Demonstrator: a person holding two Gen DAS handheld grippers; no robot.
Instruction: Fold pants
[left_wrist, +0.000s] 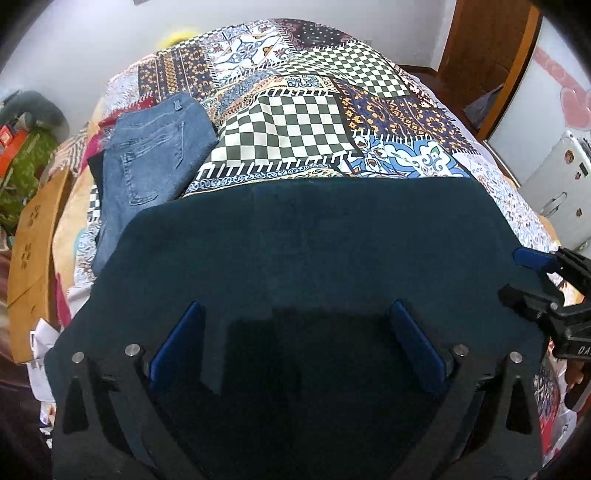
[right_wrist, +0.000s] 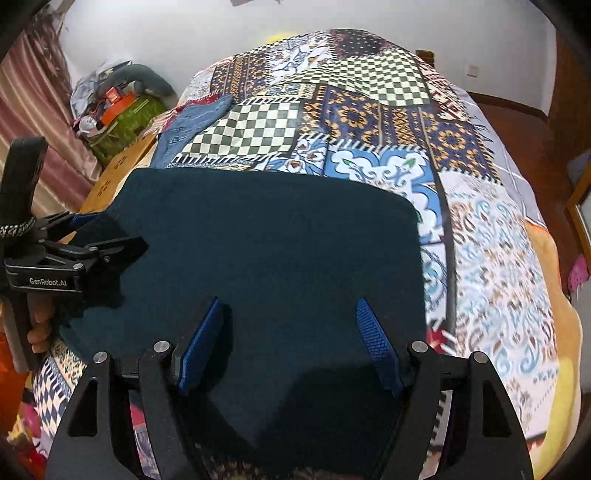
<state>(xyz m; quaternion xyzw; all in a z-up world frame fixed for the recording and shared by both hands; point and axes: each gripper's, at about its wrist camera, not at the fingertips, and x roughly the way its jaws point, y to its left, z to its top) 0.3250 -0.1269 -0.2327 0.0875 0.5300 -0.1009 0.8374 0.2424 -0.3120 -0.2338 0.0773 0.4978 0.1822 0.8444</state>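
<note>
Dark teal pants (left_wrist: 306, 251) lie folded flat as a rectangle on the patchwork bedspread (left_wrist: 295, 122); they also show in the right wrist view (right_wrist: 266, 236). My left gripper (left_wrist: 295, 314) is open above the near part of the pants, holding nothing. My right gripper (right_wrist: 290, 310) is open over the near right part of the pants, also empty. The right gripper shows at the right edge of the left wrist view (left_wrist: 535, 273), and the left gripper at the left edge of the right wrist view (right_wrist: 107, 236).
Folded blue jeans (left_wrist: 147, 162) lie on the bed to the far left of the teal pants. A wooden board (left_wrist: 33, 236) stands at the bed's left side. A cluttered pile (right_wrist: 118, 107) sits on the floor far left. A white fridge (left_wrist: 554, 173) stands at right.
</note>
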